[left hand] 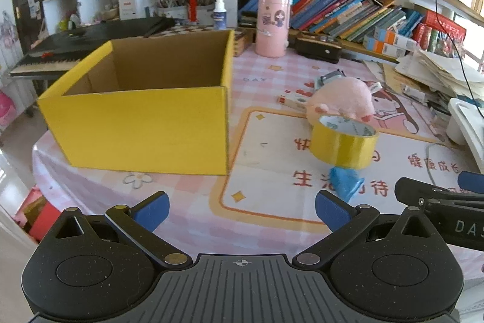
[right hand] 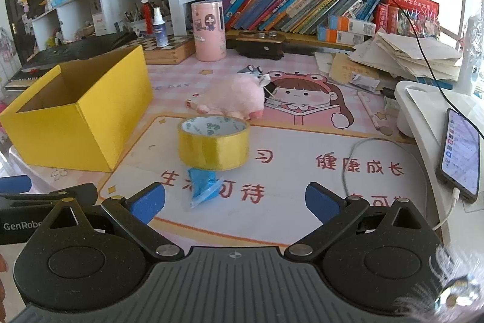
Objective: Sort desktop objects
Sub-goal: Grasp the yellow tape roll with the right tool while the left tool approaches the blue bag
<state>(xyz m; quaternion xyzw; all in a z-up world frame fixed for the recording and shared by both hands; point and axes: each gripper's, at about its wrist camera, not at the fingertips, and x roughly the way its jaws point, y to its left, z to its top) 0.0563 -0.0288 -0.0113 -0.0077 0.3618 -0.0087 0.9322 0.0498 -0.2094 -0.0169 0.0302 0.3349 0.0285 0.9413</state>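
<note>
Desk scene, both grippers idle above the near edge of the desk mat (right hand: 272,226). The left gripper (left hand: 242,212) has its blue-padded fingers spread wide with nothing between them; the right gripper (right hand: 235,202) is likewise spread wide and holds nothing. Each tool shows at the edge of the other's view, side by side.

An open yellow cardboard box (left hand: 142,126) stands upright on the left part of the desk, its visible interior bare. To its right, apart from it, a roll of yellow tape (right hand: 213,143) lies flat with its hole facing up. A small blue packet (right hand: 204,186) lies just in front of the roll, between it and the right gripper's fingers. Behind the roll, close to it, lies a pink plush toy (right hand: 236,97), with a narrow stick-like item (left hand: 292,102) partly hidden beneath it.

Farther back stand a pink cylindrical canister (right hand: 208,31) and a white spray bottle (right hand: 159,28). A phone (right hand: 461,150), cable attached, rests on a white stand at the right.
</note>
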